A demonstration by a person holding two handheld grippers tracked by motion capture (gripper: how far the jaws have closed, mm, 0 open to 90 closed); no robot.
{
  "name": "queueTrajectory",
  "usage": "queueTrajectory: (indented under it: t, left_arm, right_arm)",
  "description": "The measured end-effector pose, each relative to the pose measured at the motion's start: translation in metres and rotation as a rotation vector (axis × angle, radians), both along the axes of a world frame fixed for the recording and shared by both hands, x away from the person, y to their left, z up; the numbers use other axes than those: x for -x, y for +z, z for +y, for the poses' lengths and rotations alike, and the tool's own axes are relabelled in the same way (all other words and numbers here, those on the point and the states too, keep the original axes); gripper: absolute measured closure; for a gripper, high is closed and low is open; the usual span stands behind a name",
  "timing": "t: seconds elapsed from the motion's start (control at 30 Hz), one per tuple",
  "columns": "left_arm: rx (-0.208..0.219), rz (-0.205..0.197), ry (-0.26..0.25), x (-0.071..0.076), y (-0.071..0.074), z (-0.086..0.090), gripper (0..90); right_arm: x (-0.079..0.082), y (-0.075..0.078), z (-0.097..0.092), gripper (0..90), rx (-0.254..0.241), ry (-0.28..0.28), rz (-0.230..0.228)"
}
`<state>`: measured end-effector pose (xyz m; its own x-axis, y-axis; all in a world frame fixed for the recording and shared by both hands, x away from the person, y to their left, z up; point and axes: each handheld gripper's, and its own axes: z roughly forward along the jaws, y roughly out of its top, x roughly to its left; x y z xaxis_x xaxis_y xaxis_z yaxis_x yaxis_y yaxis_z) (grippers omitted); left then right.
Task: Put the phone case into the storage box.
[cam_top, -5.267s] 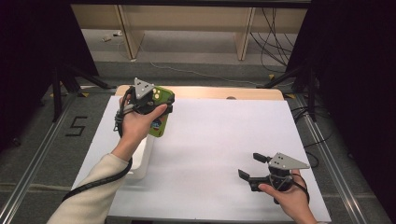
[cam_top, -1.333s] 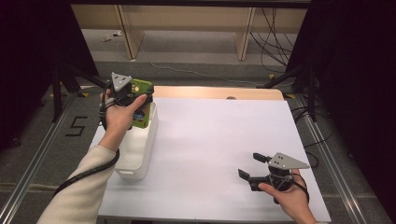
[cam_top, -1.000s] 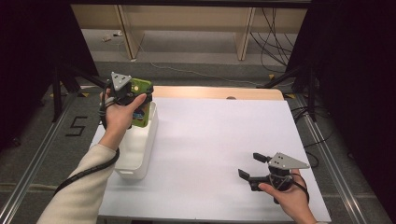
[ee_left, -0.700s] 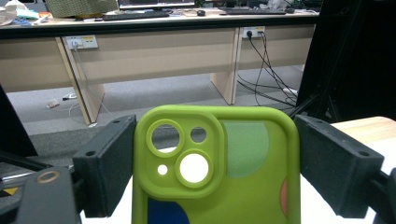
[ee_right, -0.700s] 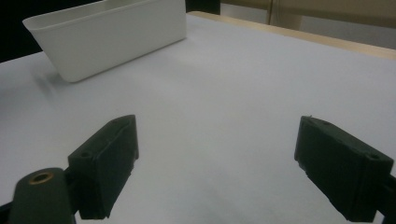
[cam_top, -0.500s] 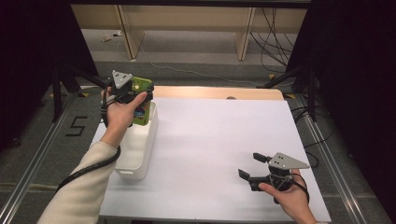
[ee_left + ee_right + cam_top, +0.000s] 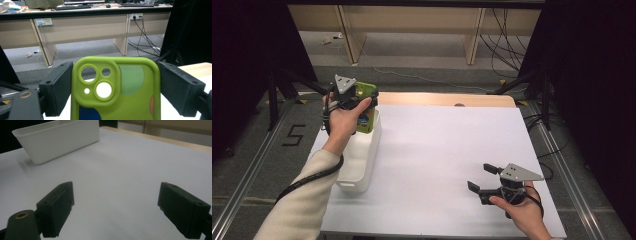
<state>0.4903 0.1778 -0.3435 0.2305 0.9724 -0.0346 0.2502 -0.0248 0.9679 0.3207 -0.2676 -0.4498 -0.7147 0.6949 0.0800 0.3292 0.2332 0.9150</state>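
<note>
A lime-green phone case point(image 7: 365, 109) point(image 7: 130, 100) with round camera holes stands upright between the jaws of my left gripper point(image 7: 361, 100) point(image 7: 115, 92), which is shut on its two long sides. The case hangs over the far end of a white bin point(image 7: 360, 161). Whether its lower end touches the bin I cannot tell. My right gripper point(image 7: 479, 176) point(image 7: 116, 210) rests low over the white table sheet point(image 7: 447, 145) at the near right, open, with nothing between its fingers.
The long white bin point(image 7: 57, 138) lies along the table's left edge. A wooden strip point(image 7: 447, 99) borders the sheet's far side. Beyond it are floor, cables point(image 7: 502, 30) and desk legs. Black stands flank the table on both sides.
Since the earliest frame my left gripper has carried the green case leftward and farther away, from over the sheet to over the bin's far end. Over the last second nothing has visibly moved.
</note>
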Motion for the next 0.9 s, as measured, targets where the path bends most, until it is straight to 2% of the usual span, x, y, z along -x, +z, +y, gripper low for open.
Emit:
queueTrajectory:
  t: [0.9]
  left_arm:
    - [0.000,-0.011,0.001,-0.012,-0.003,-0.003,16.2]
  right_arm:
    - [0.000,0.000,0.000,14.7,0.001,0.000,0.001]
